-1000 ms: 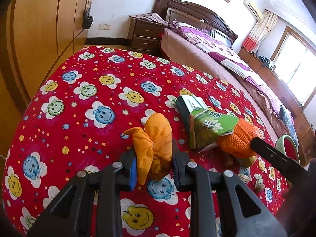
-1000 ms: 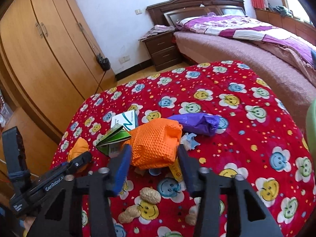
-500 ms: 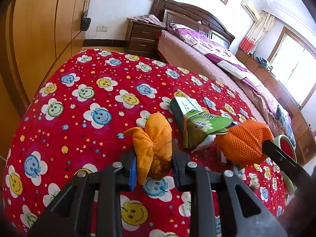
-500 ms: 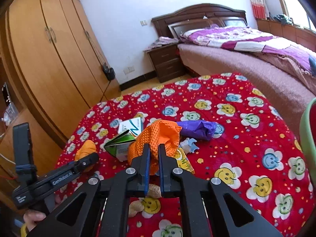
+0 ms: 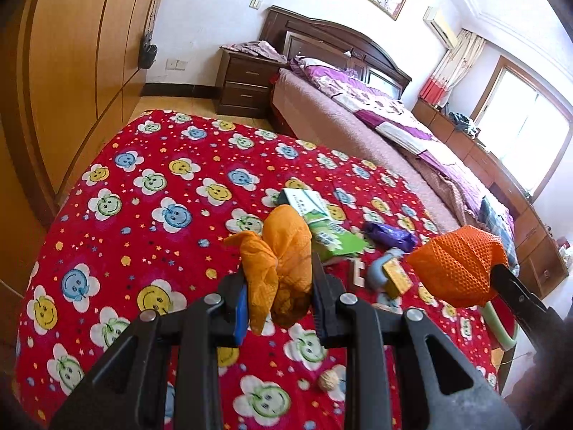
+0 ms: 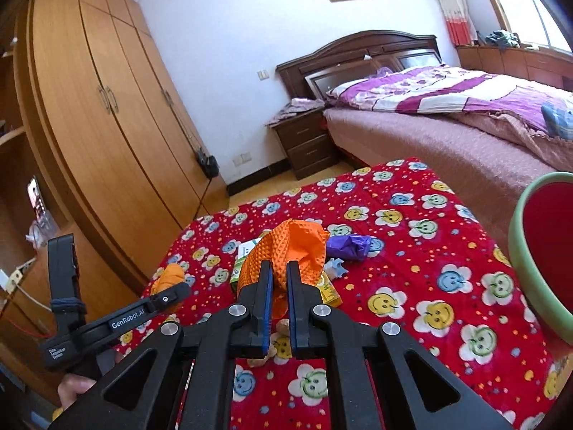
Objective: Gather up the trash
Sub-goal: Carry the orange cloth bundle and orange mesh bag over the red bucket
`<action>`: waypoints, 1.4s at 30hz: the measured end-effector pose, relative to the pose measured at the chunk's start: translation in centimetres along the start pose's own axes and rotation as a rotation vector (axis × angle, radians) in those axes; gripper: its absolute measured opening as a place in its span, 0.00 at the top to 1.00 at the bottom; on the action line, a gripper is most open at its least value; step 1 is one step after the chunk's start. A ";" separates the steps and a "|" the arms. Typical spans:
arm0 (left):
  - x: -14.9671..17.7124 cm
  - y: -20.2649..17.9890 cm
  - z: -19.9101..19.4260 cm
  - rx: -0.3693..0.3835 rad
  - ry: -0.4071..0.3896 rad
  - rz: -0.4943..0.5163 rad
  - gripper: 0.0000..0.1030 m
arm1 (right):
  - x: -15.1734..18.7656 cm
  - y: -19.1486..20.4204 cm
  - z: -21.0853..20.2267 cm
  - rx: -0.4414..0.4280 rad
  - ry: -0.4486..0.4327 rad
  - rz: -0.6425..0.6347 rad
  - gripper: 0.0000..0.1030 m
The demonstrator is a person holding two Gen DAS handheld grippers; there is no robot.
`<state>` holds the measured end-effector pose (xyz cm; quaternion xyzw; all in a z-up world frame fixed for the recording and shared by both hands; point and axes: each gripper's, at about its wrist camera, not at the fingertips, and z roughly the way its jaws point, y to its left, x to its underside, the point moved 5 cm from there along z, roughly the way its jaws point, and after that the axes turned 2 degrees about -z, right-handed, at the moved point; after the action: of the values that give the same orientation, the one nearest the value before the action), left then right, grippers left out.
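Both jaws clenched on trash: left gripper (image 5: 277,308) grasping orange wad (image 5: 283,261), right gripper (image 6: 278,286) grasping mesh bag (image 6: 286,251). Next, I'd guess: carry to the bin (image 6: 519,258) right of the right jaws.

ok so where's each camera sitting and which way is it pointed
Left wrist: on the left tool, looking down along its fingers over the red smiley cloth toward the bed; it grips an orange wad, and the right tool's finger shows at right.
Right wrist: on the right tool, facing the wardrobe and bed; it pinches an orange mesh piece. The left tool and a hand show.
Shared: both orange pieces, purple wrapper, green carton, red bin.
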<state>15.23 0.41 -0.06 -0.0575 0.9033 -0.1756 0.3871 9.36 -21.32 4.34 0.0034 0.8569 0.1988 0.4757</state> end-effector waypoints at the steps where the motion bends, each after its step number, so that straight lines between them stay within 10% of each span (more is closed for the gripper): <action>1: 0.0 -0.2 -0.3 0.005 -0.001 0.002 0.73 | 0.0 -0.1 -0.4 0.000 -0.004 0.004 0.93; 42: 3.1 -12.6 -4.4 0.168 0.050 0.163 0.73 | 0.5 -9.4 -14.0 0.082 -0.222 0.218 0.93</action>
<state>9.51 -10.87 5.14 0.0533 0.8964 -0.2202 0.3809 -0.61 -34.58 7.24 0.1379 0.8010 0.2123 0.5425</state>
